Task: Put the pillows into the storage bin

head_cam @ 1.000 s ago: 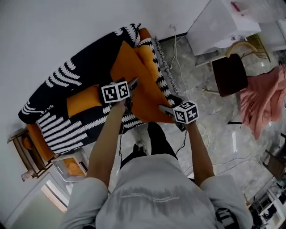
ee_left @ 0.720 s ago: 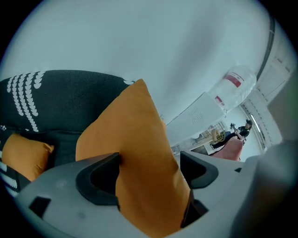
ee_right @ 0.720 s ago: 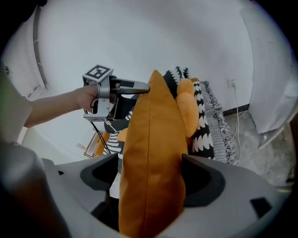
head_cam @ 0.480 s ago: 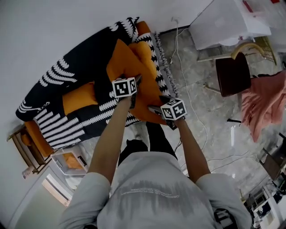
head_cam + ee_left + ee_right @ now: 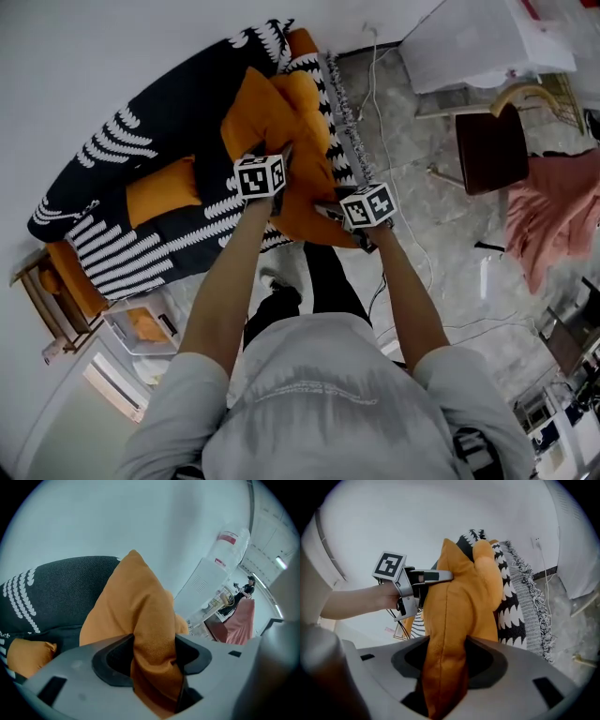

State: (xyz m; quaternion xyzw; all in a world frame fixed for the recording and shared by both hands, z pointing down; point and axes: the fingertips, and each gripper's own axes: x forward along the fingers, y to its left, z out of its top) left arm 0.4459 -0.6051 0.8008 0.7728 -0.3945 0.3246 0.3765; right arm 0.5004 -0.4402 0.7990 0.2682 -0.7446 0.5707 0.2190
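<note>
Grips one orange pillow (image 5: 292,141) at centre frame, left gripper (image 5: 284,157) and right gripper (image 5: 325,211) each pinched tight on its edge, above the sofa (image 5: 141,131). Shows the bin (image 5: 120,323) at lower left, possibly with something orange already inside. Leaves a second pillow (image 5: 161,192) lying at upper left; carrying and dropping not yet done.

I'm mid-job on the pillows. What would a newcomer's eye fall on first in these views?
First, the big orange pillow, pinched at its edges by both the left gripper and the right gripper and held up over the sofa with its bold black-and-white cover. Next, a second orange pillow lying on the sofa seat, and the pink cloth at the far right.
</note>
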